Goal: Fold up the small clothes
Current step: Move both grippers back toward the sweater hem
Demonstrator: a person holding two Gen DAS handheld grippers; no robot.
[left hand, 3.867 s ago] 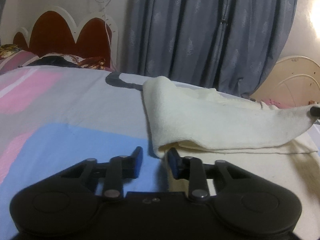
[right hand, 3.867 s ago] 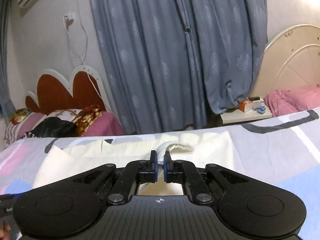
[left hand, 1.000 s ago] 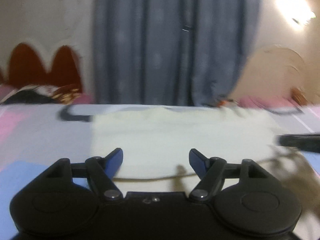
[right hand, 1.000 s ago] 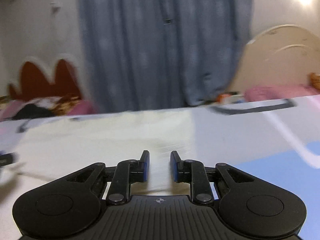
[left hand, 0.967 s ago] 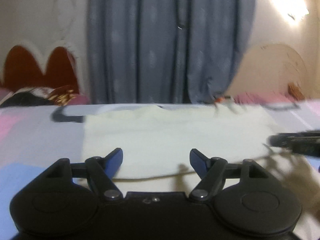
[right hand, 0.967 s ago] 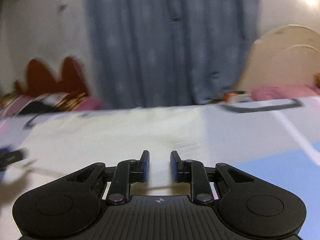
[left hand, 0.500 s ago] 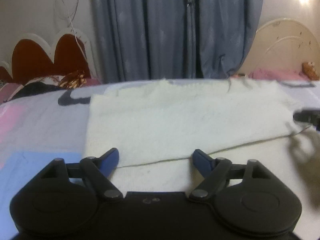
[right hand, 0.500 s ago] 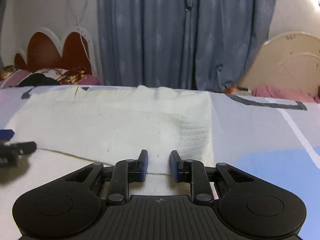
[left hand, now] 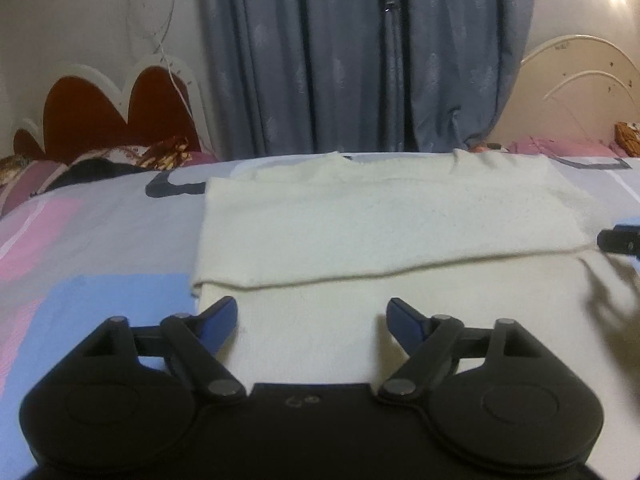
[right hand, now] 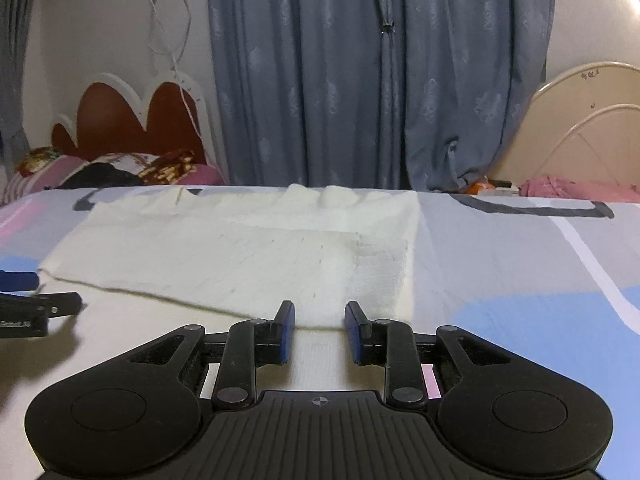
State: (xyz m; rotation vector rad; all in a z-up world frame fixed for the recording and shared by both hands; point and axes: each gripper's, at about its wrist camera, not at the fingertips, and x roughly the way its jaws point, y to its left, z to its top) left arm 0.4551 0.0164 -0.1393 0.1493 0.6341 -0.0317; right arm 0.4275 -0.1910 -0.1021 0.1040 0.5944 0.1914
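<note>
Bed (left hand: 100,240) with pastel sheet | cream knit garment (left hand: 380,216) lies flat, near layer folded over | left gripper (left hand: 312,316) wide, empty | right gripper (right hand: 318,330) narrowly parted, empty | soft, light, likely limp; pinch near corners

one cream garment (left hand: 384,224), two tongs (left hand: 312,318) (right hand: 319,330), two headboards (left hand: 108,114) (left hand: 580,92)

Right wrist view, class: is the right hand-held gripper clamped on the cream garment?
No: the right hand-held gripper stands open, with the cream garment lying flat, unpinched, beneath its fingers.

Open bedsheet (right hand: 520,248) either side of the flat cream garment (left hand: 380,220) — headboard (right hand: 132,116) and curtain (right hand: 360,72) beyond.
</note>
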